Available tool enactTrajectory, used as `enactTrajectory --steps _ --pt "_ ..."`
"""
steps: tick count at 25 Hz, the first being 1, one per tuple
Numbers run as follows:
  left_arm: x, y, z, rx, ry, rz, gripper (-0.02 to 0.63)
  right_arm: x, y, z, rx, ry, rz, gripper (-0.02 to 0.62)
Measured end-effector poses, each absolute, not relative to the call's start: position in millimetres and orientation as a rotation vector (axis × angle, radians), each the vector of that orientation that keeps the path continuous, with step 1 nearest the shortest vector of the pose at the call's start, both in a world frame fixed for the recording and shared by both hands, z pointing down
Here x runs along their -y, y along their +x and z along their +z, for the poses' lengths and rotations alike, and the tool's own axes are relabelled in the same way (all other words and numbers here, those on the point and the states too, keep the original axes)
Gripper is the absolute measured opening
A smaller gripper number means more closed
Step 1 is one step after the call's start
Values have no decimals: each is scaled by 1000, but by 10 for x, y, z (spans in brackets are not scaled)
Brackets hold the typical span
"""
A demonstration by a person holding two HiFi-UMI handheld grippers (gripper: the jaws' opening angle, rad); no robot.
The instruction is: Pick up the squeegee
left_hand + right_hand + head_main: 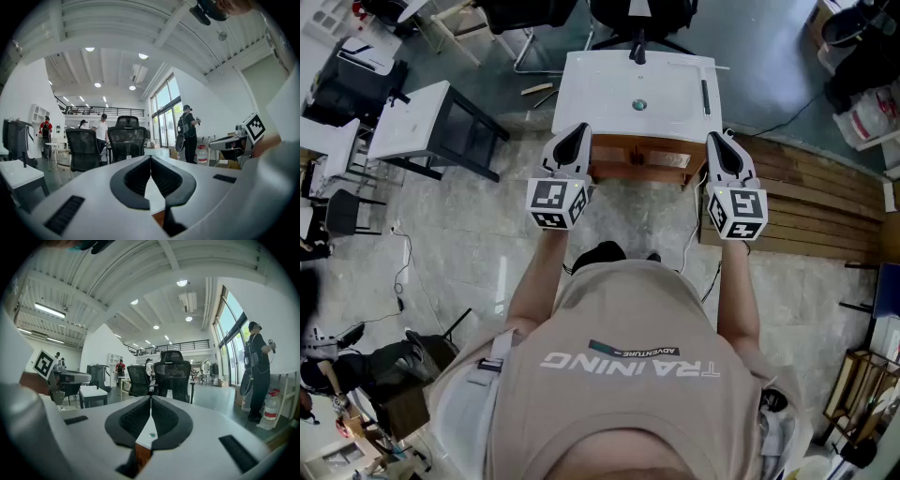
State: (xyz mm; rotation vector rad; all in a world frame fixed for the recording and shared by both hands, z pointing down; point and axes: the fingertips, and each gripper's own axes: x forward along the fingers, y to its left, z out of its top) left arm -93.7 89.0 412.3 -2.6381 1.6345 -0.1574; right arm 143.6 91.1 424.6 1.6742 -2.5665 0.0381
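A white table [600, 89] stands ahead of me in the head view. On its right side lies a slim dark tool [705, 97], probably the squeegee. A small round teal object [639, 105] sits at the table's middle. My left gripper [579, 134] is held level over the table's near left edge, shut and with nothing in it. My right gripper [718, 139] hovers level at the near right corner, just short of the dark tool, also shut and empty. In the left gripper view the left gripper [150, 159] has its pads touching at the tips. In the right gripper view the right gripper [151, 399] is shut the same way, with the teal object [151, 435] below.
A wooden drawer front [639, 159] shows under the table's near edge. Wooden boards [825, 202] lie on the floor at right, and a white side table [412, 117] stands at left. Black office chairs [172, 369] stand behind the table. A person [257, 366] stands by the windows.
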Motion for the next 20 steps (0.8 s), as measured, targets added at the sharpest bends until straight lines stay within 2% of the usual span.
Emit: enactTrajectory --steps 20 --pt "447 -1345 4333 -1647 -2703 -110 12 256 1331 4331 2483 1677 36 32"
